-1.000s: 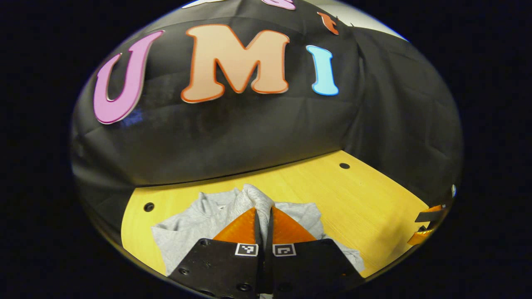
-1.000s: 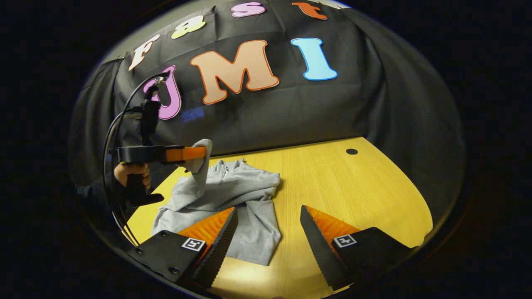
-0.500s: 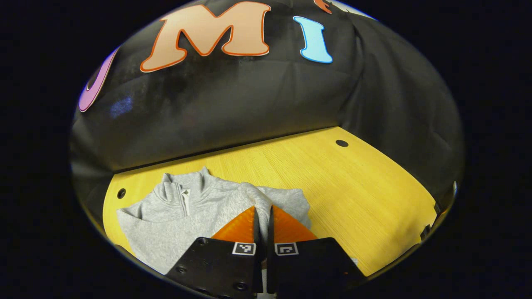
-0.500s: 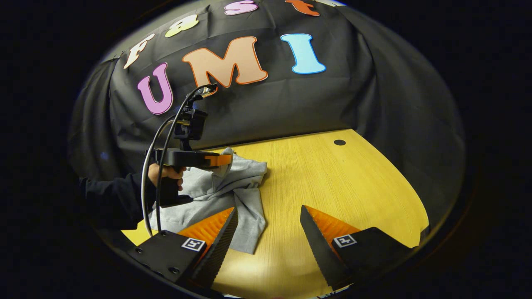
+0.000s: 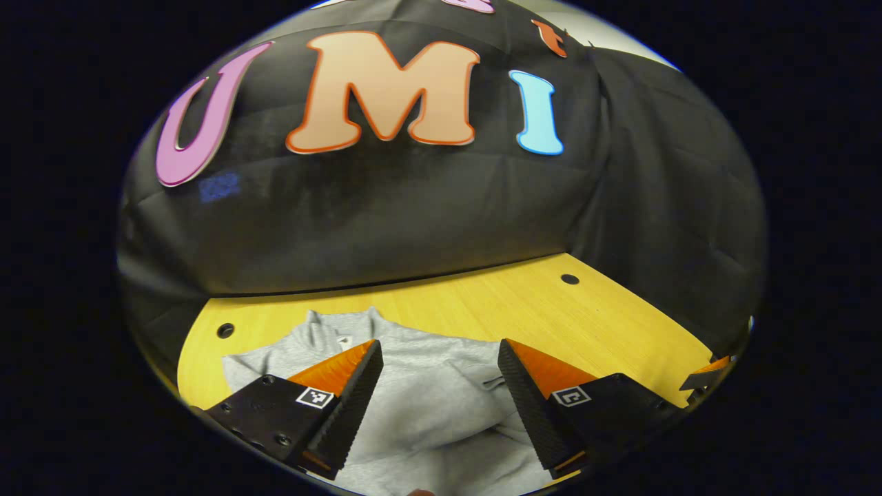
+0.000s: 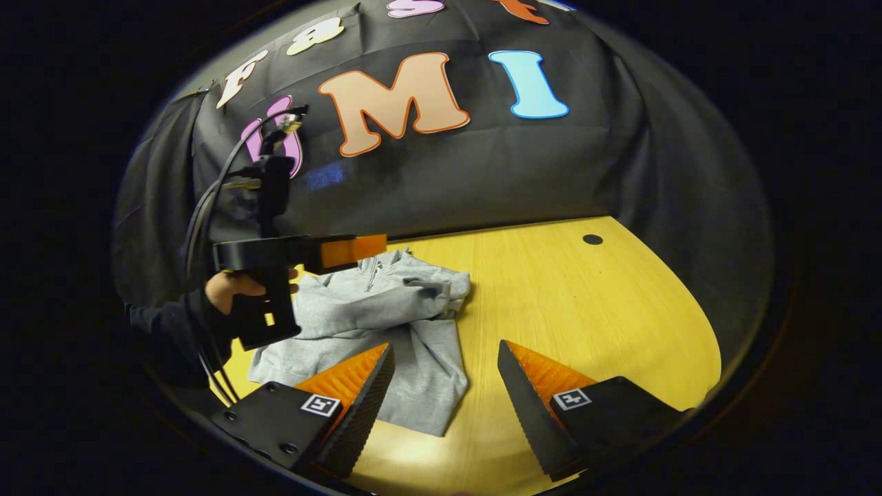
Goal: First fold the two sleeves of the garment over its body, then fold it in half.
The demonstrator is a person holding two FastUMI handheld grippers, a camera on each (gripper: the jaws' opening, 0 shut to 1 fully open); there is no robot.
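We see a soft grey zip-neck sweatshirt [image 6: 386, 324] lying rumpled on the yellow wood-grain desk [image 6: 592, 310], at about 9 o'clock from the desk's middle, one sleeve [image 6: 431, 286] folded across its body. In the left gripper view, our left claw [image 5: 441, 375] hangs spread above the sweatshirt [image 5: 427, 399], gripping nothing. The right gripper view adds a hand [image 6: 227, 293] holding that claw [image 6: 362, 249], and our right claw [image 6: 446, 375] spread, empty, over the hem.

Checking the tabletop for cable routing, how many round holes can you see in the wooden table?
2 at least: one hole near the far right corner of the table, another hole at far left beside the garment. The garment could hide others.
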